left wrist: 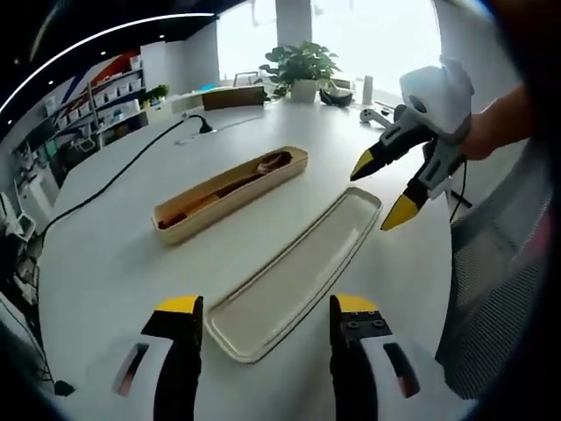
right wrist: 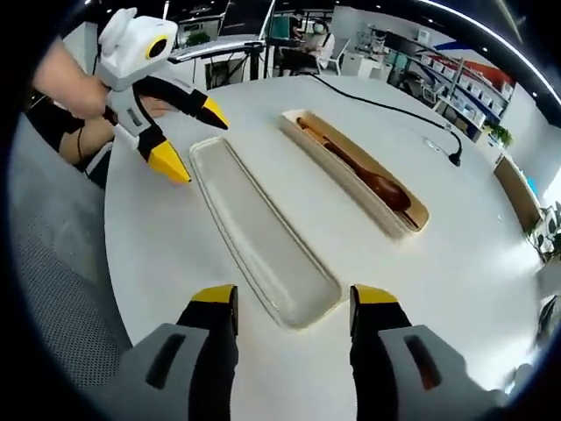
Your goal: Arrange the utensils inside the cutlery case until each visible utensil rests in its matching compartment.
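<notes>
A tan cutlery case point(left wrist: 232, 193) point(right wrist: 359, 171) lies on the white table with wooden utensils point(left wrist: 245, 180) point(right wrist: 359, 171) lying lengthwise inside it. Its empty beige lid point(left wrist: 294, 276) point(right wrist: 259, 232) rests flat beside it. My left gripper point(left wrist: 266, 307) point(right wrist: 188, 140) is open, its yellow-tipped jaws straddling the near end of the lid. My right gripper point(right wrist: 294, 298) point(left wrist: 381, 189) is also open, hovering above the lid's opposite end, held by a hand point(left wrist: 491, 132).
A black cable point(left wrist: 114, 175) point(right wrist: 386, 105) runs across the table to a small stand. A potted plant point(left wrist: 302, 66) sits at the far edge. Shelves point(left wrist: 105, 92) line the room. A mesh chair point(left wrist: 504, 281) stands beside the table edge.
</notes>
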Demonstrator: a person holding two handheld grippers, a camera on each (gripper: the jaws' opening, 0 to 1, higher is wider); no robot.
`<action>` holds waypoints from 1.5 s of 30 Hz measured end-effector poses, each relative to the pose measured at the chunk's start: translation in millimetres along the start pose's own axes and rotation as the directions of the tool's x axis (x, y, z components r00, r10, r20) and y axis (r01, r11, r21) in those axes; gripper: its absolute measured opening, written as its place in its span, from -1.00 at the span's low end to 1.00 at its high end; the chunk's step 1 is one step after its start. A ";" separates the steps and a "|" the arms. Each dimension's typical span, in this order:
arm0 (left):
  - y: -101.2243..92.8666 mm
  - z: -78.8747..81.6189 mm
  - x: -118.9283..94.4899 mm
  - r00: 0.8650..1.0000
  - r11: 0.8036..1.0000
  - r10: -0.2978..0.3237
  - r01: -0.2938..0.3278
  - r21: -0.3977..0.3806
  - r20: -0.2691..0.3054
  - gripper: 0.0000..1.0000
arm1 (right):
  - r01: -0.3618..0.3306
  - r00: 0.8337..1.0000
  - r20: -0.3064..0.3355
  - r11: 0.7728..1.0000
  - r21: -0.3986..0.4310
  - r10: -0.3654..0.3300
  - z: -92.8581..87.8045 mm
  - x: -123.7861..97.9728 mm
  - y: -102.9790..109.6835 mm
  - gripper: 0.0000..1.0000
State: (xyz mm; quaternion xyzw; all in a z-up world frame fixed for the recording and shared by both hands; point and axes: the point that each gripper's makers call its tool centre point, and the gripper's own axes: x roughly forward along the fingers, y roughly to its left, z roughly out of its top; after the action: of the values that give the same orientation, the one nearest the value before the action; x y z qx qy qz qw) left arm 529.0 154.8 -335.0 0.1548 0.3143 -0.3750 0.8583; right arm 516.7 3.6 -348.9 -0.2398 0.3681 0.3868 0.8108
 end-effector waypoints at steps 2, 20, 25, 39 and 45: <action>-1.9 -0.9 1.6 1.000 1.000 -0.015 0.015 -0.009 -0.007 0.21 | -0.003 1.000 0.003 1.000 0.003 0.003 2.0 0.4 0.1 -0.02; -2.6 -3.4 9.2 0.999 0.999 -0.039 0.038 -0.023 -0.036 0.23 | -0.020 1.000 -0.014 0.999 0.029 0.020 -0.3 6.1 -1.9 -0.08; -4.3 -6.1 7.3 0.998 0.999 -0.040 0.040 -0.021 -0.037 0.23 | -0.027 1.000 -0.013 1.000 -0.013 0.027 -0.3 8.4 1.4 0.03; -20.4 -10.7 6.4 0.996 0.990 -0.067 0.074 0.122 -0.064 0.22 | -0.059 0.996 -0.055 0.994 0.094 0.064 -1.6 13.6 -1.7 0.07; -15.1 -8.5 6.7 0.996 0.990 -0.059 0.066 0.125 -0.059 0.19 | -0.032 0.998 -0.045 0.999 -0.012 0.032 -1.6 7.3 -1.2 0.02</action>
State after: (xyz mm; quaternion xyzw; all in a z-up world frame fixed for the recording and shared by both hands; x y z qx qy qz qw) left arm 517.8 145.3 -346.2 0.2096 0.3181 -0.4167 0.8254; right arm 520.2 5.1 -355.4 -0.2478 0.3877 0.3966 0.7944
